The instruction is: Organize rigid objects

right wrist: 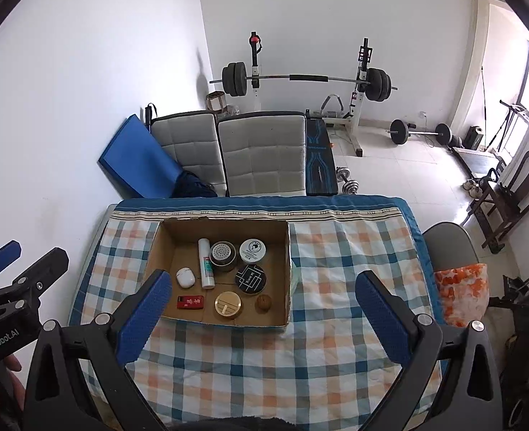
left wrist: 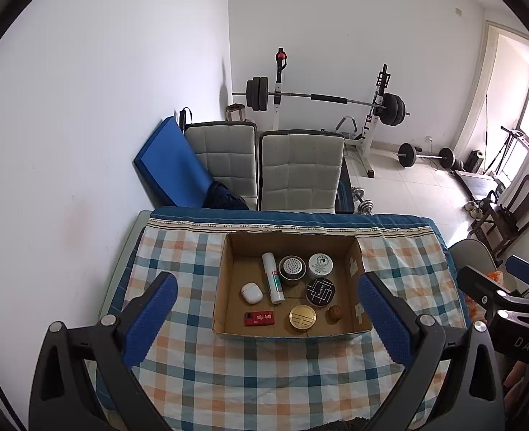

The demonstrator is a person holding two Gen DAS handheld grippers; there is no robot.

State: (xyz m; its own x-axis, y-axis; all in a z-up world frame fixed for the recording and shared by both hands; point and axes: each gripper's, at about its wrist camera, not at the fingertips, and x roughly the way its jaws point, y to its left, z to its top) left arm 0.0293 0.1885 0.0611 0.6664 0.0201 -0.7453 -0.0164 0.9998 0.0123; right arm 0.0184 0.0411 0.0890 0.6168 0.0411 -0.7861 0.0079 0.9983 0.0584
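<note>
Cardboard box (left wrist: 354, 273) on checked tablecloth (left wrist: 264, 370), holding eight small hard items: white spray bottle (left wrist: 273, 278) lying flat, white earbud case (left wrist: 252, 292), red card-like pack (left wrist: 259, 318), gold round tin (left wrist: 303, 317), black round tin (left wrist: 320, 291), white-lidded jar (left wrist: 320, 265), dark cup with perforated lid (left wrist: 292, 269), small brown nut-like ball (left wrist: 335, 313). All likely light and stiff; tins and jar probably smooth, best pinched across the rim or sides; bottle best taken across its middle; flat red pack hard to lift off the box floor, likely needing an edge grip; ball prone to rolling. Left gripper (left wrist: 268, 319) above the table's near side, fingers spread wide and empty, framing the box. Right gripper (right wrist: 264, 319) likewise spread and empty, just right of the box. Printing on lids too small to read; ball's true nature unclear. Padded chairs (left wrist: 302, 172) tucked behind the table, barbell rack (left wrist: 322, 98) against the far wall. Table's near edge cut off below both views; box's near wall hides its inner front strip.
</note>
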